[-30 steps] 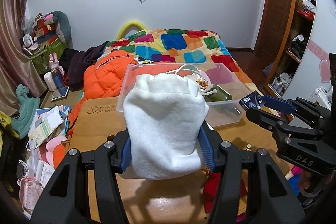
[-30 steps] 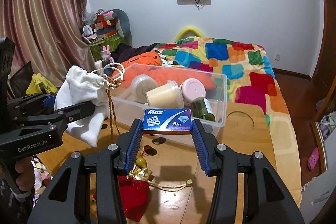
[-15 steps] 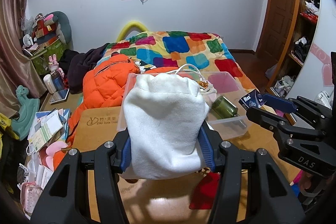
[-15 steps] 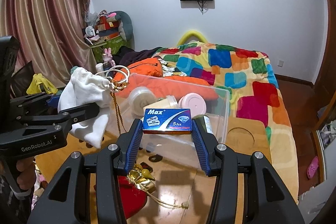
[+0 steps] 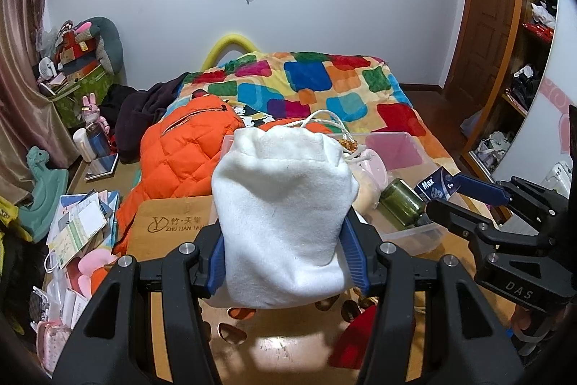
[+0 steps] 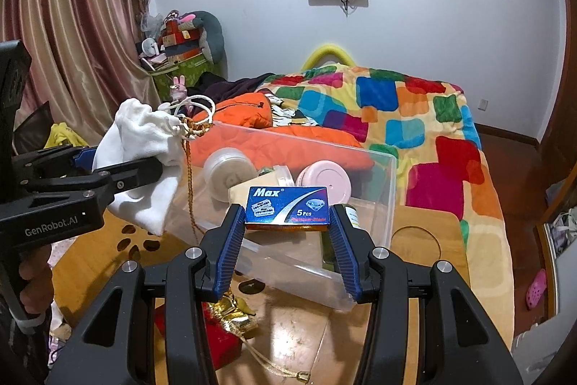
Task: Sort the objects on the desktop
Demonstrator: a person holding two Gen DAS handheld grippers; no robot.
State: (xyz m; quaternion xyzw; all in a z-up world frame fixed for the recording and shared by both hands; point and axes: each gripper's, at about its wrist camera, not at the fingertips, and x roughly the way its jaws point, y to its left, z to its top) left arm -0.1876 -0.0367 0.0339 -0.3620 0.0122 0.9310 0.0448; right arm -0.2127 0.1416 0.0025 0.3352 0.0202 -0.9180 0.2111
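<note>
My left gripper (image 5: 285,255) is shut on a white drawstring pouch (image 5: 285,219), held above the wooden table; it also shows in the right wrist view (image 6: 144,147) with a gold cord hanging from it. My right gripper (image 6: 286,226) is shut on a blue "Max" razor-blade box (image 6: 286,210), held over the near wall of a clear plastic bin (image 6: 375,211). The bin holds round cream and pink jars (image 6: 326,181) and a green bottle (image 5: 400,204).
A red pouch with gold trim (image 6: 223,331) lies on the wooden table (image 6: 425,240) below the grippers. A bed with a colourful quilt (image 6: 396,118) and an orange jacket (image 5: 187,150) lies behind the table. Clutter covers the floor at left (image 5: 79,226).
Both grippers have risen and moved forward towards the bin with their loads still held. The bin now sits lower and closer in both views.
</note>
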